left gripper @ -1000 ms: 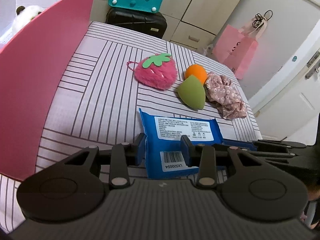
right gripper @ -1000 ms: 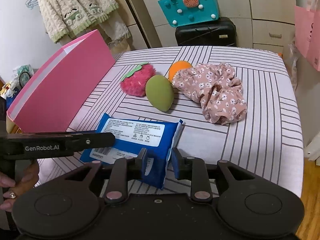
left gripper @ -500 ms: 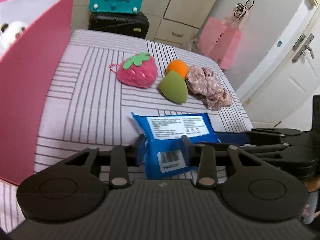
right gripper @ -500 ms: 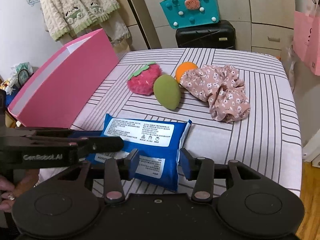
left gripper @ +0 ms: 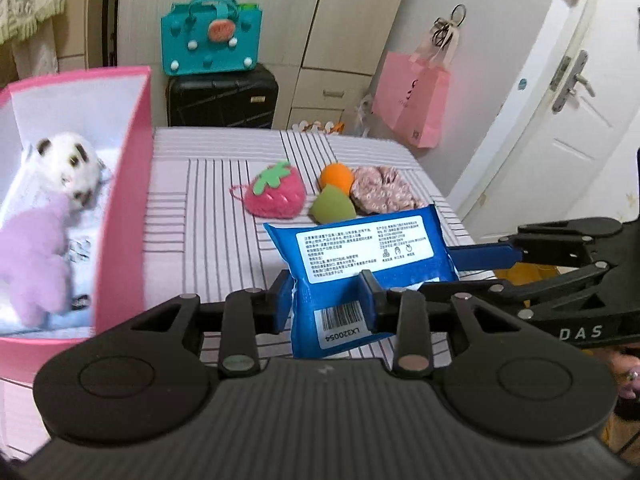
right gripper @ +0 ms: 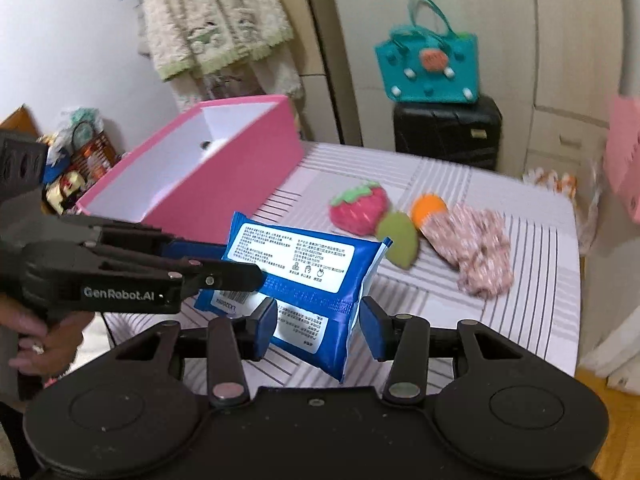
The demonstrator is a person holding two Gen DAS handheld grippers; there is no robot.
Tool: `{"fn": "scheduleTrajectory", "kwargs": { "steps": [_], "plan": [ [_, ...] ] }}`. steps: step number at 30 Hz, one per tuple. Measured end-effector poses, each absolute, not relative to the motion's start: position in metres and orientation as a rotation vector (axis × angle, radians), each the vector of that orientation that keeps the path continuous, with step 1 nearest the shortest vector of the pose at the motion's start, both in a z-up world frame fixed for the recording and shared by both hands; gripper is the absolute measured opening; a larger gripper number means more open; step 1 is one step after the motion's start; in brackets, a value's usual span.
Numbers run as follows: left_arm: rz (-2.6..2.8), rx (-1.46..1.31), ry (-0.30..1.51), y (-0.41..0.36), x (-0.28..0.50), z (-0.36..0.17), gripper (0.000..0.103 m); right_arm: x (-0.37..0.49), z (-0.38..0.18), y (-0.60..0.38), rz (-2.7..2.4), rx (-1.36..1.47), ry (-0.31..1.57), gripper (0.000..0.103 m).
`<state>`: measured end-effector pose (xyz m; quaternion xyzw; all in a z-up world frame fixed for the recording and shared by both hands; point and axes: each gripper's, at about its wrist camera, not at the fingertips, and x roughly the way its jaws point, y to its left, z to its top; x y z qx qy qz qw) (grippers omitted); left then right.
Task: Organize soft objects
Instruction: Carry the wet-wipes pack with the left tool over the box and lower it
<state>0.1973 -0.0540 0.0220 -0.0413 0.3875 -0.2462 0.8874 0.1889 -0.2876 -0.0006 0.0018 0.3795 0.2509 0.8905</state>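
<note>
Pink storage box [left gripper: 128,208] stands along the left edge of the striped surface [left gripper: 208,216]; a white plush toy [left gripper: 70,168] in a lilac garment lies inside it.

Left hand-held gripper [left gripper: 326,300] is closed on the barcode end of the blue wipes packet [left gripper: 360,256]; both blue pads press the packet's sides. The packet is lifted clear of the surface, near its front edge, label side up.

Right hand-held gripper [right gripper: 318,322] holds the opposite end of the same packet [right gripper: 304,276] between its fingers. The left pad touches the packet; a narrow gap shows at the right pad, so whether this grip is firm cannot be told.

Toward the far right part of the surface lies a group of soft items:
- Pink strawberry plush [left gripper: 276,194], nearest the box.
- Green teardrop sponge [left gripper: 332,210], just beside the strawberry.
- Orange sponge [left gripper: 336,176], touching the green one from behind.
- Floral scrunchie [left gripper: 384,194], touching both sponges and closest to the right edge.

Beyond the far edge, a teal bag [left gripper: 212,42] sits on a black suitcase [left gripper: 222,96].
</note>
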Motion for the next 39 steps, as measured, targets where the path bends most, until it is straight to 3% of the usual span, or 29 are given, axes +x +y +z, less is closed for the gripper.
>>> {"fn": "scheduleTrajectory", "kwargs": {
  "steps": [16, 27, 35, 39],
  "plan": [
    [-0.422, -0.112, 0.668, 0.041, 0.163, 0.097, 0.034, 0.171, 0.064, -0.197, 0.650, -0.179, 0.611, 0.060],
    [-0.280, -0.127, 0.639, 0.100, 0.209, 0.120, 0.034, 0.228, 0.084, -0.129, 0.733, -0.277, 0.575, 0.067],
    [-0.199, -0.096, 0.777, 0.136, 0.281, 0.111, 0.034, 0.289, 0.072, -0.090, 0.825, -0.291, 0.627, 0.066],
    [-0.181, -0.045, 0.876, 0.141, 0.315, 0.094, 0.034, 0.309, 0.056, -0.076, 0.821, -0.312, 0.666, 0.054]
  ]
}}
